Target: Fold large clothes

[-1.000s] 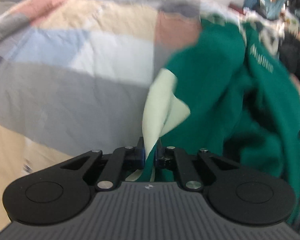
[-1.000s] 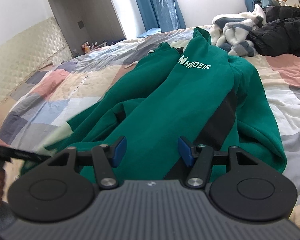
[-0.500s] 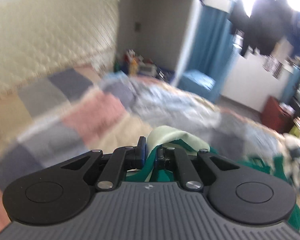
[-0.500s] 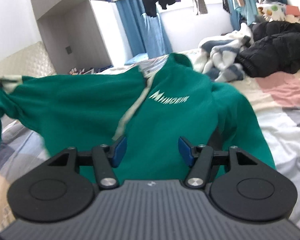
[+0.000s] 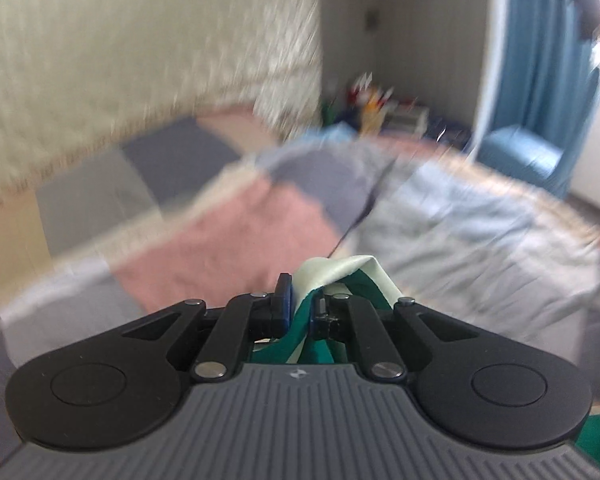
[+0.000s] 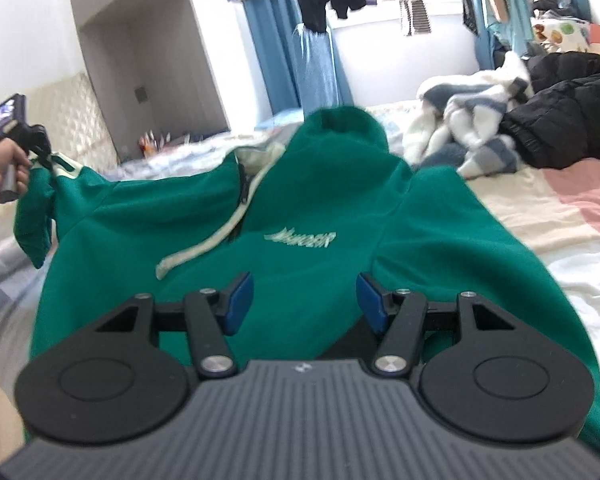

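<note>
My left gripper (image 5: 300, 308) pinched the pale cuff (image 5: 340, 270) of the green hoodie (image 6: 300, 216), lifting that sleeve at the frame's left edge. My right gripper (image 6: 305, 300) hung spread above the hoodie lying mid-frame on the bed (image 6: 540, 208).

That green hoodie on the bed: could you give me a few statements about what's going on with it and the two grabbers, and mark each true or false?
1. The left gripper is clamped on the pale cuff of the green hoodie. True.
2. The right gripper is pinching the hoodie's hem. False: its jaws stand open over the cloth, gripping nothing.
3. The sleeve is pulled out to the side, off the bed. True: a hand holds the left gripper there with the cuff in it.
4. The hoodie is already folded into a neat square. False: it lies spread out, hood up at the far end.
5. A black jacket lies on the bed beyond the hoodie. True.
</note>
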